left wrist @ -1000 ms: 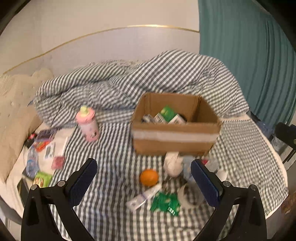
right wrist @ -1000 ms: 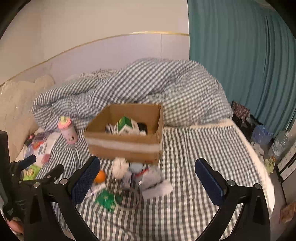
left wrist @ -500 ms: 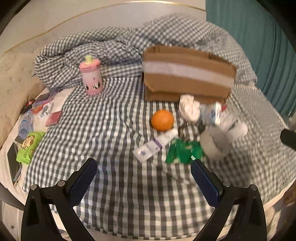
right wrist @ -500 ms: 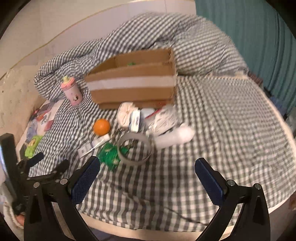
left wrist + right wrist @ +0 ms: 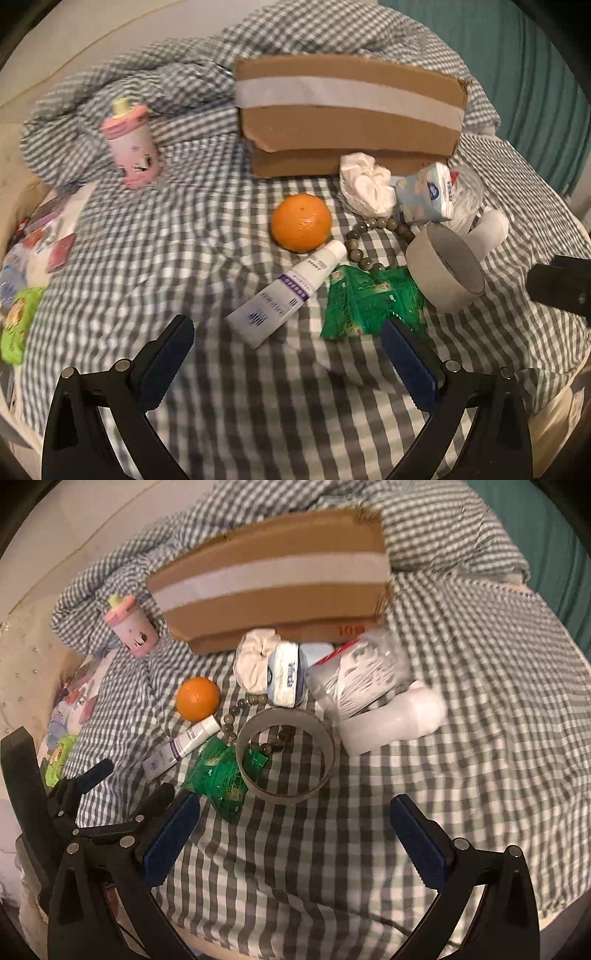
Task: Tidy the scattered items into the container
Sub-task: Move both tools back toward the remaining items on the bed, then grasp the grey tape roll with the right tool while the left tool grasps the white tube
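A cardboard box (image 5: 347,110) (image 5: 269,587) stands on the checked bed. In front of it lie an orange (image 5: 301,221) (image 5: 197,698), a white tube (image 5: 286,295) (image 5: 181,747), a green packet (image 5: 369,302) (image 5: 218,775), a tape roll (image 5: 443,271) (image 5: 286,753), a bead string (image 5: 364,243), a white cloth (image 5: 365,184), a tissue pack (image 5: 424,195) (image 5: 286,674), a clear bag (image 5: 358,672) and a white bottle (image 5: 395,723). My left gripper (image 5: 288,354) is open just short of the tube. My right gripper (image 5: 295,830) is open just short of the tape roll.
A pink bottle (image 5: 131,147) (image 5: 131,626) stands left of the box. Small packets (image 5: 22,280) lie at the bed's left edge by a pillow. A crumpled checked duvet (image 5: 155,85) lies behind the box. A teal curtain (image 5: 535,74) hangs at the right.
Both grippers have come down and forward toward the scattered items. The box's inside has dropped out of sight. Both stay open and empty.
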`<state>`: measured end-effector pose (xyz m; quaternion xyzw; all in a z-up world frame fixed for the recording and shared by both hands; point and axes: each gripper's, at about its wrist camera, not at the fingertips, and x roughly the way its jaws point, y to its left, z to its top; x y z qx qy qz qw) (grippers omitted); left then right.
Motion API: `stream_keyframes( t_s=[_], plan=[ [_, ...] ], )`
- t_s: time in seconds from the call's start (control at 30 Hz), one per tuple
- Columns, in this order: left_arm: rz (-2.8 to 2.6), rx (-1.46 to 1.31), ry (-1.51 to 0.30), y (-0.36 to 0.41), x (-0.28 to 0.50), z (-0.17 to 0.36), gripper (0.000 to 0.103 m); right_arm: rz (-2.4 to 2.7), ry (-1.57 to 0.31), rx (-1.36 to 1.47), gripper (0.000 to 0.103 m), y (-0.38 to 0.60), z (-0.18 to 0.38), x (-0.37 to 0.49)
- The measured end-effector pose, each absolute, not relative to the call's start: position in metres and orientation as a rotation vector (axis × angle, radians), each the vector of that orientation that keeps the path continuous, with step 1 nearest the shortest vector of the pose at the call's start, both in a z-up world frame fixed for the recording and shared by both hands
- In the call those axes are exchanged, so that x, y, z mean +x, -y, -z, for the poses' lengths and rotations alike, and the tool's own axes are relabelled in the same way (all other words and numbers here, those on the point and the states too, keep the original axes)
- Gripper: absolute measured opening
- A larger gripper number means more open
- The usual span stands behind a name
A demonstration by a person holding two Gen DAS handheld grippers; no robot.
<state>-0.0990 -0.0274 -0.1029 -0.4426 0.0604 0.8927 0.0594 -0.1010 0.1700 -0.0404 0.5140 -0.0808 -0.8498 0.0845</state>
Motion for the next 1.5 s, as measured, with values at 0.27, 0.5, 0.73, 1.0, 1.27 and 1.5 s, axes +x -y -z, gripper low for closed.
stream_keyframes(
  t_s=[0.27,0.5,0.73,1.0,1.27,1.5],
  plan=[
    [-2.624,-1.373,-0.189,0.034,-0.132,0.135,0.103,2.471,0.315,1.66,0.103,-0.163,0.079,-0.142],
    [-2.62,-1.476,-0.08,0.048,-0.16,0.155,0.103,2.433,0.305,1.706,0.099,-0.154,0.101,-0.161],
    [-2.598,-1.462,-0.081,0.042,-0.157,0.154,0.071,2.457,0.267,1.68,0.082,-0.151,0.1,-0.159],
    [-2.548,-1.418,-0.039,0.036,-0.145,0.141,0.021,2.5,0.245,1.606,0.082,-0.155,0.074,-0.145],
    [-2.454,-1.443,-0.228,0.007,-0.147,0.15,0.015,2.525,0.292,1.558,0.082,-0.168,0.058,-0.128],
    [-2.483,-1.441,-0.147,0.002,-0.156,0.145,0.009,2.536,0.278,1.542,0.081,-0.174,0.049,-0.122]
  ],
)
